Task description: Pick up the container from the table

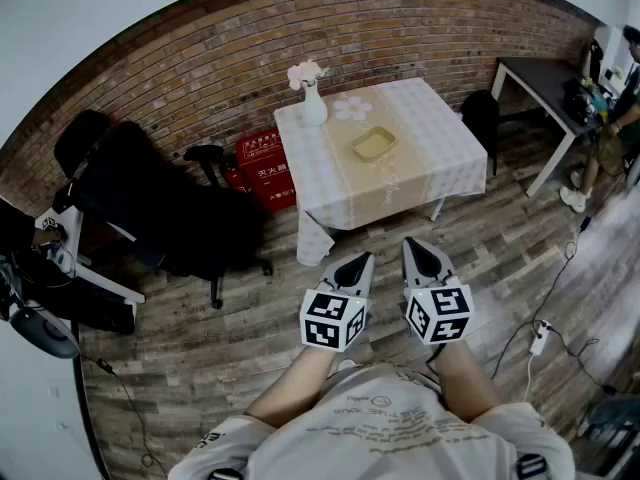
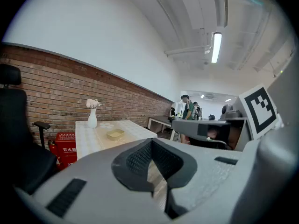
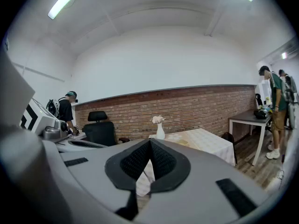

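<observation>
The container (image 1: 373, 143) is a shallow pale-yellow dish on the table (image 1: 420, 183), which wears a white and beige cloth and stands well ahead of me. It also shows small in the left gripper view, container (image 2: 115, 134), and tiny in the right gripper view, container (image 3: 182, 142). My left gripper (image 1: 358, 262) and right gripper (image 1: 420, 249) hang side by side over the wooden floor, short of the table's near edge. The left gripper (image 2: 152, 142) and the right gripper (image 3: 150, 142) have their jaws closed tip to tip, with nothing between them.
A white vase with pink flowers (image 1: 312, 100) stands at the table's far left corner. Red crates (image 1: 264, 169) and a black office chair (image 1: 165, 213) sit left of the table. To the right are a dark desk (image 1: 545, 76), a standing person (image 1: 612, 133) and floor cables (image 1: 540, 336).
</observation>
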Tool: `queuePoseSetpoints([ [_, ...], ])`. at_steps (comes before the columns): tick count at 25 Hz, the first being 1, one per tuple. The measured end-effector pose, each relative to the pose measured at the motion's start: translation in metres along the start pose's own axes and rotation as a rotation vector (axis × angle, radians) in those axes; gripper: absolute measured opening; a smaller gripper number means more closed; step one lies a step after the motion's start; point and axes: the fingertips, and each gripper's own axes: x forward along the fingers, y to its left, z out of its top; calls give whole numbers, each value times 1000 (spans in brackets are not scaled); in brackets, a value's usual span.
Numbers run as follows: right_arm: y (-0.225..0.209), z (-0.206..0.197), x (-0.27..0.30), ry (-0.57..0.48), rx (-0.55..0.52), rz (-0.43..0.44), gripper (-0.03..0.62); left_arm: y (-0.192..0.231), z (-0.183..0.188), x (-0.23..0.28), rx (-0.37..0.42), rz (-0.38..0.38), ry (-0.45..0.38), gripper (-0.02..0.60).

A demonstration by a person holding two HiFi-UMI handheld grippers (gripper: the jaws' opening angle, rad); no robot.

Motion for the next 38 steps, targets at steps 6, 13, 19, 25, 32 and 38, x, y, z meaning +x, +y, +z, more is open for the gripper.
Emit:
queuePoseSetpoints([
  [6, 1, -4, -14, 2, 1, -11, 0, -9, -2, -5, -20, -20, 5, 5],
  [13, 3, -6, -21, -4, 21, -4, 1, -16, -2, -7, -8, -31, 3, 4],
  [19, 9, -13, -11, 3, 39, -24, 2, -2, -7, -11, -23, -33, 8, 5],
  [25, 24, -12, 3, -1, 40, -37, 2, 21, -9, -17, -23, -20, 10, 3],
  [32, 35, -22, 12, 16, 12, -59, 2, 44, -20, -14, -30, -24, 31, 5],
  [38, 27, -13, 30, -11, 6, -59, 2, 57, -13, -2, -29, -9, 21, 4],
])
